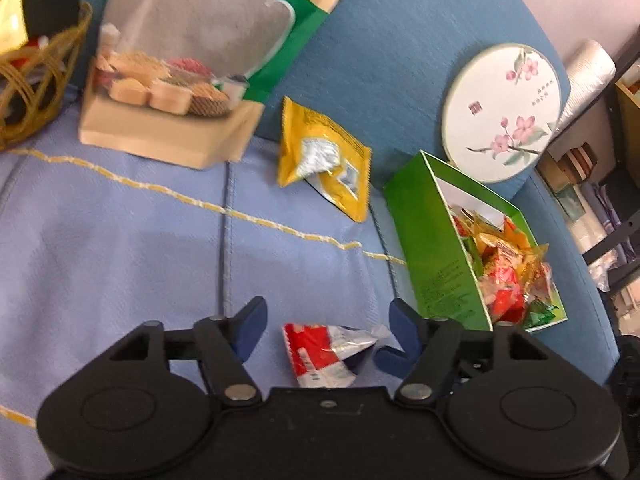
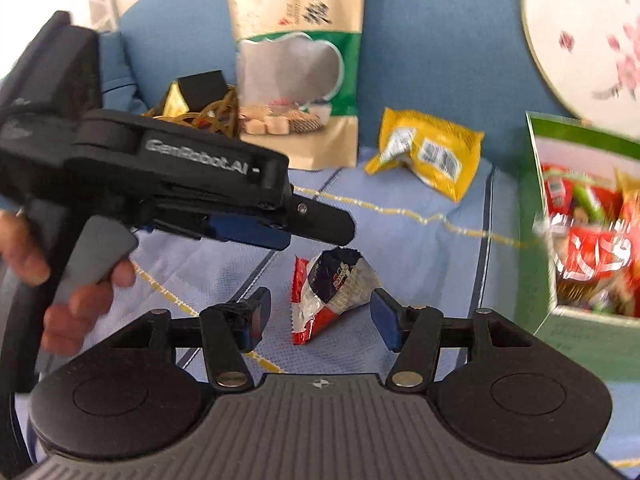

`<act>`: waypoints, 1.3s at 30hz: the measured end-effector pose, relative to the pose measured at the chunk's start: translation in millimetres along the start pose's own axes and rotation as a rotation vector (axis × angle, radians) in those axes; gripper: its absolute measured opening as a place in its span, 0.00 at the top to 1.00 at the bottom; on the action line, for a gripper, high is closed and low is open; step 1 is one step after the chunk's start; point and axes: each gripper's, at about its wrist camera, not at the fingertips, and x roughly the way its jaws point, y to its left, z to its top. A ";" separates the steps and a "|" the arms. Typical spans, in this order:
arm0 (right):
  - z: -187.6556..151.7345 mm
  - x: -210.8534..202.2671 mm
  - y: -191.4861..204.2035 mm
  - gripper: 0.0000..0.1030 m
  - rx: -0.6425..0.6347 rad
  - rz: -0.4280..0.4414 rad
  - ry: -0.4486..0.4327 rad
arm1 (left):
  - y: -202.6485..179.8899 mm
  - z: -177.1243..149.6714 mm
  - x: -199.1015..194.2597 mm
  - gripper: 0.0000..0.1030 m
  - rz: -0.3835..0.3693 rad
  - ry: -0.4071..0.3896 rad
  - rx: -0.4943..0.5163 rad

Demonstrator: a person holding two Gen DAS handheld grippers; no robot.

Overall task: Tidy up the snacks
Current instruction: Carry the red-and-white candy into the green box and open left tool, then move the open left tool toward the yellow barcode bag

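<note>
A small red, white and blue snack packet (image 1: 320,354) (image 2: 332,292) lies on the light blue sofa cover. My left gripper (image 1: 328,320) stands wide open with the packet between its fingers, pads clear of it. In the right wrist view that left gripper (image 2: 316,228) hovers just above the packet, held by a hand (image 2: 80,292). My right gripper (image 2: 322,314) is open too, its blue pads either side of the packet without squeezing it. A green box (image 1: 436,256) (image 2: 534,260) holding several red and yellow packets stands to the right.
A yellow packet (image 1: 324,160) (image 2: 432,156) leans on the blue backrest. A large green and beige pouch (image 1: 180,60) (image 2: 296,80) stands behind, beside a wicker basket (image 1: 24,92) (image 2: 216,118). A round blossom-printed disc (image 1: 504,112) (image 2: 580,32) rests behind the box.
</note>
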 end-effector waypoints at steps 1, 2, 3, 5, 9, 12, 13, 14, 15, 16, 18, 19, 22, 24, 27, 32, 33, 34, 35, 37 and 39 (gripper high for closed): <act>-2.2 3.6 -0.4 0.10 0.017 0.000 0.003 | -1.8 -1.4 3.5 0.00 -0.010 0.012 0.004; -4.6 6.8 -1.1 0.10 0.034 0.001 0.002 | -2.8 -3.3 5.2 0.00 -0.008 0.017 0.011; -6.1 10.4 -1.9 0.10 0.047 0.001 -0.001 | -4.6 -5.5 8.9 0.00 -0.004 0.026 0.019; -11.1 17.1 -2.8 0.12 0.063 -0.013 -0.002 | -6.6 -11.3 17.7 0.00 0.000 0.049 0.032; -18.7 22.6 -4.3 0.32 0.082 -0.032 -0.024 | -14.5 -17.1 19.0 0.03 0.059 0.027 0.109; -18.7 13.6 -5.2 0.45 0.081 -0.034 -0.031 | -13.5 -17.2 13.2 0.05 0.048 0.037 0.084; -18.2 9.0 -5.2 0.51 0.081 -0.031 -0.036 | -16.4 -17.6 9.7 0.05 0.042 0.029 0.083; -18.0 3.7 -5.0 0.51 0.074 -0.038 -0.045 | -20.7 -17.6 5.6 0.05 0.038 0.016 0.085; -16.9 -2.2 -3.2 0.52 0.061 -0.048 -0.060 | -26.9 -16.8 1.2 0.05 0.035 0.001 0.090; -14.9 -9.1 -1.6 0.52 0.042 -0.060 -0.081 | -34.6 -15.1 -3.7 0.05 0.029 -0.017 0.100; -10.0 -23.9 -1.1 0.52 0.018 -0.083 -0.125 | -51.7 -9.3 -13.2 0.05 0.008 -0.056 0.124; -6.2 -34.1 -2.2 0.52 0.012 -0.095 -0.156 | -61.6 -5.8 -16.7 0.05 -0.007 -0.074 0.140; 4.5 -62.9 -11.8 0.51 -0.005 -0.132 -0.239 | -95.0 5.9 -22.9 0.05 -0.044 -0.116 0.193; 10.4 -78.9 -21.1 0.52 -0.015 -0.161 -0.283 | -116.4 13.8 -21.6 0.05 -0.068 -0.131 0.223; 18.4 -100.2 -40.1 0.52 -0.025 -0.214 -0.339 | -149.9 23.9 -11.8 0.05 -0.104 -0.158 0.275; 25.2 -119.9 -79.2 0.52 -0.013 -0.321 -0.388 | -189.3 32.5 21.5 0.00 -0.152 -0.165 0.301; 24.3 -119.9 -85.7 0.50 -0.018 -0.347 -0.392 | -193.7 31.4 26.4 0.00 -0.141 -0.173 0.305; 23.5 -115.5 -87.4 0.36 -0.029 -0.393 -0.382 | -195.3 29.9 26.8 0.00 -0.121 -0.176 0.311; 21.7 -111.1 -92.4 0.19 -0.036 -0.437 -0.348 | -195.5 27.2 24.9 0.00 -0.091 -0.189 0.312; 14.9 -104.3 -99.2 0.00 -0.044 -0.505 -0.296 | -190.0 20.4 15.2 0.00 -0.050 -0.229 0.308; 4.0 -104.8 -97.8 0.00 -0.055 -0.523 -0.309 | -178.3 18.1 3.4 0.00 -0.031 -0.224 0.313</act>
